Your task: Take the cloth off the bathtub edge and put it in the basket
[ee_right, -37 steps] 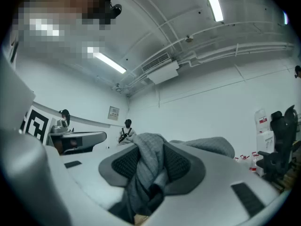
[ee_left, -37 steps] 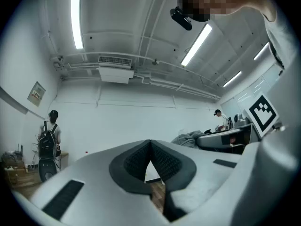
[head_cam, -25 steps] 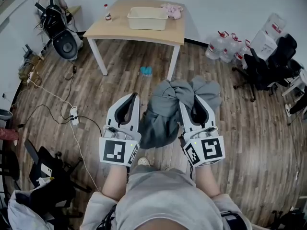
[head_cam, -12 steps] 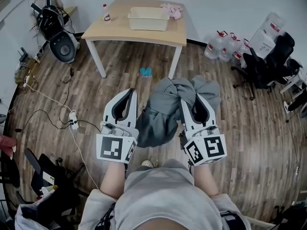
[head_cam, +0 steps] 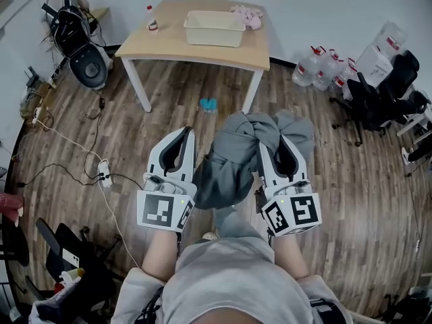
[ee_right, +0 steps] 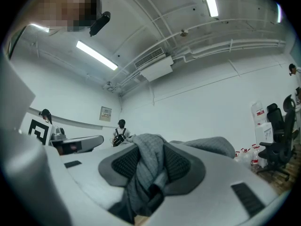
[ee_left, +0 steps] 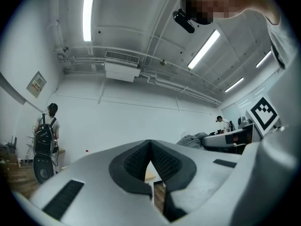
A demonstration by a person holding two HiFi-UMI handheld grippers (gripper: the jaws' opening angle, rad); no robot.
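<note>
Cloth [head_cam: 233, 157], grey, hangs bunched above the floor [head_cam: 169, 106], its long axis running from far right to near left. Right gripper [head_cam: 275, 139] clamps its far end; only the right gripper view shows the pads [ee_right: 181, 166] pinching it. Left gripper [head_cam: 187, 133] is closed and empty. Basket [head_cam: 214, 28] sits on the far table [head_cam: 169, 42].

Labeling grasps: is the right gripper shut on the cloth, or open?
Shut. The right gripper pinches the grey cloth between its pads; the rest hangs bunched.
</note>
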